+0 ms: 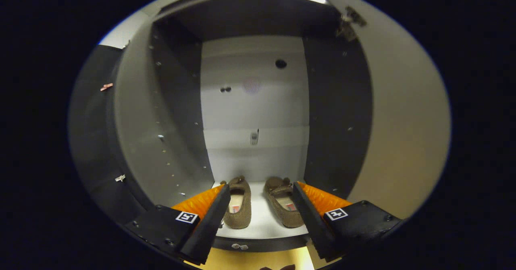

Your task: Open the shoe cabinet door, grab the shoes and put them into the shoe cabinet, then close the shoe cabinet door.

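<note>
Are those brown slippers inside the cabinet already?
Yes, the slippers sit side by side on the cabinet floor, just beyond the open fingers.

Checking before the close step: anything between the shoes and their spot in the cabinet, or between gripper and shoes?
Nothing visible. Both shoes already sit side by side on the shoe cabinet floor, just ahead of the open gripper, whose fingers touch neither. The door stands open beside them.

Cabinet's white bottom shelf (262, 223) bearing two brown shoes (238, 205), apparently side by side, toes inward.
</note>
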The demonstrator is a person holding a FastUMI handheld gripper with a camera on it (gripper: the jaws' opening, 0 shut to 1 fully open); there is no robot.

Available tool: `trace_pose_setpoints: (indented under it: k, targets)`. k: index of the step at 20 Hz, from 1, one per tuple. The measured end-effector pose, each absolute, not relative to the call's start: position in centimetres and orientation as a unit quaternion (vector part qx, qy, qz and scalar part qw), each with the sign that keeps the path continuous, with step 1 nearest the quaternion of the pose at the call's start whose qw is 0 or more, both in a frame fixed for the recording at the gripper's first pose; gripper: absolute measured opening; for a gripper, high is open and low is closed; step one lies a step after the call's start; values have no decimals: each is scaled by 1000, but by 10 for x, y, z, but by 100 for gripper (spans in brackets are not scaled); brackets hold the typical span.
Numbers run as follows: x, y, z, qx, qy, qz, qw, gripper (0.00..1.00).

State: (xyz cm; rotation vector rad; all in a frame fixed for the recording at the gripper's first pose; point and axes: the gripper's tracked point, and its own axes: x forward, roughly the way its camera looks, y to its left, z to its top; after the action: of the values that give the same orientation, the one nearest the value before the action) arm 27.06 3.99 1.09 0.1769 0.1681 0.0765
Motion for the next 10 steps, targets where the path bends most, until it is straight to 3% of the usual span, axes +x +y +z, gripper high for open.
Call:
trace_pose_setpoints:
  k: [4,10]
  targets:
    - [191,19,41,81,20,25,996,98]
    - [87,-22,47,73,2,18,997,98]
